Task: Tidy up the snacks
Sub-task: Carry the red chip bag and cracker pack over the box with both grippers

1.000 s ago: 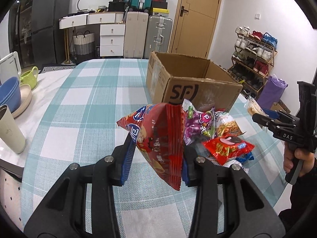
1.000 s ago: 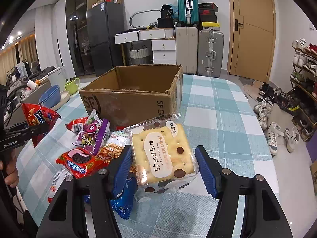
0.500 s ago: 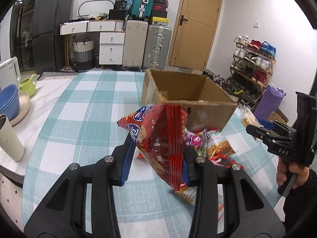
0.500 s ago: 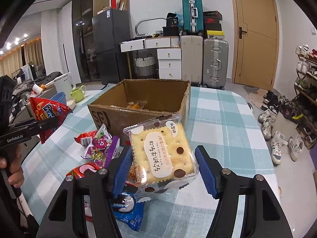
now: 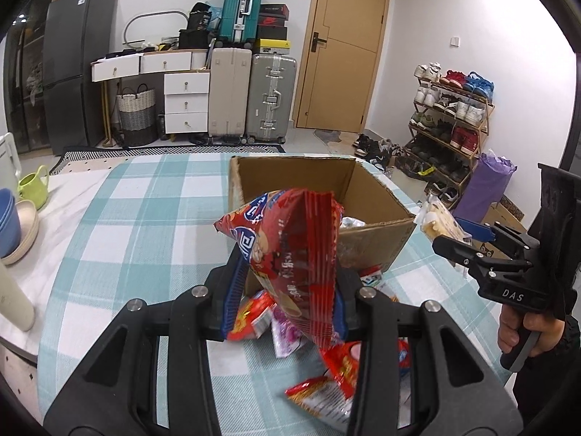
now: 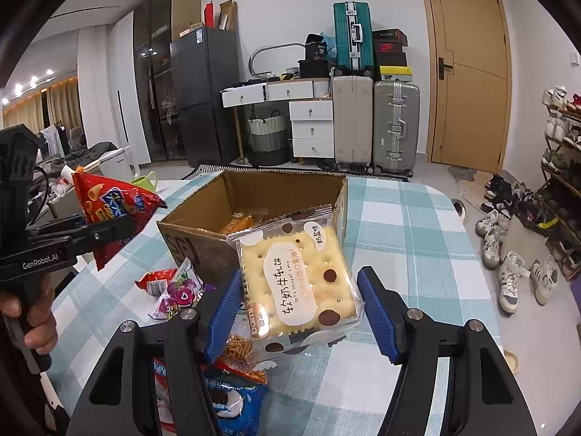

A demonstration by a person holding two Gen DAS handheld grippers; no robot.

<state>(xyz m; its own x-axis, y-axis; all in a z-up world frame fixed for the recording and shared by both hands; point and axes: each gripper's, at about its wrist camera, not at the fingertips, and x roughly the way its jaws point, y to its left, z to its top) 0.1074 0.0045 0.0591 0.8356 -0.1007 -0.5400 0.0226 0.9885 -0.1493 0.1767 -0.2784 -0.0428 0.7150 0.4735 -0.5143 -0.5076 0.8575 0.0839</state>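
Sitting ahead of both grippers: open box [image 6: 254, 214], stiff cardboard, a few packs already inside. Lying loose below the jaws: remaining snacks [image 6: 170, 290], light, crinkly. Pinching red chip bag [image 5: 290, 254] in left gripper [image 5: 287, 298], jaws narrow on its lower half; likely light, puffy, slippery film, crushable, so gripping near a seam looks safest. Holding cracker pack [image 6: 297, 283] in right gripper [image 6: 301, 309], jaws moderately apart across its sides; flat, stiffish, brittle inside, probably wanting gentle pressure.

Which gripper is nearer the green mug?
Left. The left gripper, clamping the red chip bag, is on the green mug's side; the right gripper, gripping the cracker pack, is across the box.
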